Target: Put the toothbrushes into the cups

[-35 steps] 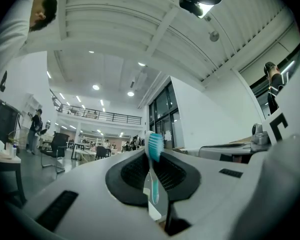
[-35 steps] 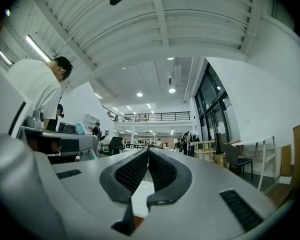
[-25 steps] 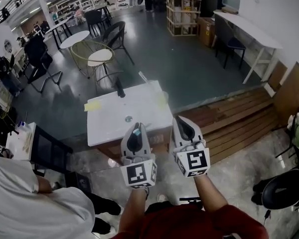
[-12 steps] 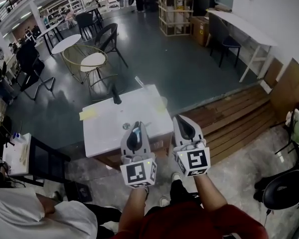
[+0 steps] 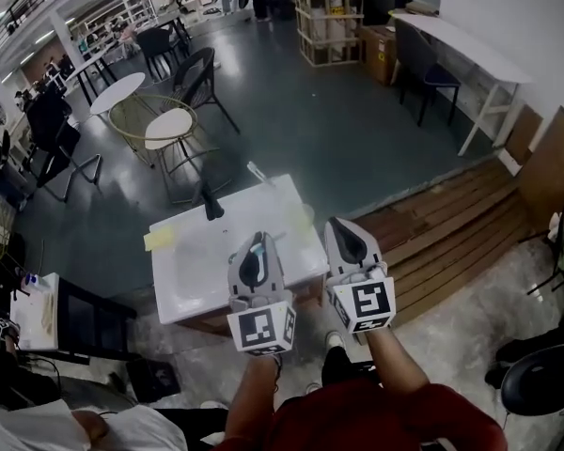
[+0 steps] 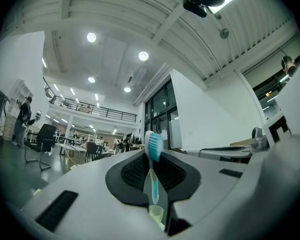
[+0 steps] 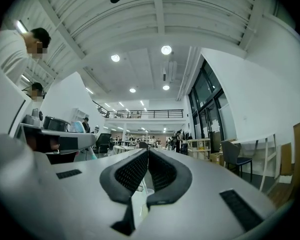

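While the teal toothbrush (image 6: 153, 180) stands bristles-up, its long axis toward twelve o'clock, clenched in the left gripper (image 5: 256, 242), the pale cup (image 5: 304, 216) sits at two o'clock on the white table (image 5: 193, 272). The right gripper (image 5: 344, 226) is closed on nothing and lies nearer that cup.

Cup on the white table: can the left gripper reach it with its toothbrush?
Probably yes: the left gripper, shut on the teal toothbrush, is at the table, and nothing stands between it and the pale cup.
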A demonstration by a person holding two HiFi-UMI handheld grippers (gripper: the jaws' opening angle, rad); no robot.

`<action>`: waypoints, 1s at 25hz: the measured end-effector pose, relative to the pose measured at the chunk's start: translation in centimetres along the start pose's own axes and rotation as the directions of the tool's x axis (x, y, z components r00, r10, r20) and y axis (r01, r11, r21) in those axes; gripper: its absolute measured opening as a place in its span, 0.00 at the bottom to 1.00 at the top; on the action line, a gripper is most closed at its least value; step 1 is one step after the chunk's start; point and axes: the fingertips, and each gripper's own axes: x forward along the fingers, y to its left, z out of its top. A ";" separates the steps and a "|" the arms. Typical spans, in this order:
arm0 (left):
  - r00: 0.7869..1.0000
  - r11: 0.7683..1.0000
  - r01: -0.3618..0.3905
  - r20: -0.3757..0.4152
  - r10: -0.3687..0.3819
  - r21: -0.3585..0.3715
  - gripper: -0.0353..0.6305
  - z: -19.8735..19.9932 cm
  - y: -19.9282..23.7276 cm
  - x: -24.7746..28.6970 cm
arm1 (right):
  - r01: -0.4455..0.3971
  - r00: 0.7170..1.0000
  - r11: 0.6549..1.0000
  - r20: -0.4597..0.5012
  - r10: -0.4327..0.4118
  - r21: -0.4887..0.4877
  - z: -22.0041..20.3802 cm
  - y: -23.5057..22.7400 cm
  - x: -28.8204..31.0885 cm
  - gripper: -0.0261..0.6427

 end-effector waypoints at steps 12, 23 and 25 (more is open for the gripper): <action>0.999 1.000 -0.020 -0.042 0.021 0.020 0.13 -2.2 -1.7 9.6 | -0.023 1.000 0.999 -0.012 0.023 0.036 -2.2 -7.2 6.9 0.08; 0.995 0.998 -0.057 -0.082 0.059 0.026 0.13 -3.9 -1.7 13.5 | -0.052 0.998 0.996 -0.028 0.054 0.066 -3.9 -10.2 10.4 0.08; 0.994 0.998 -0.057 -0.090 0.058 0.021 0.13 -4.4 -1.5 13.8 | -0.052 0.998 0.996 -0.040 0.055 0.067 -4.5 -10.2 10.7 0.08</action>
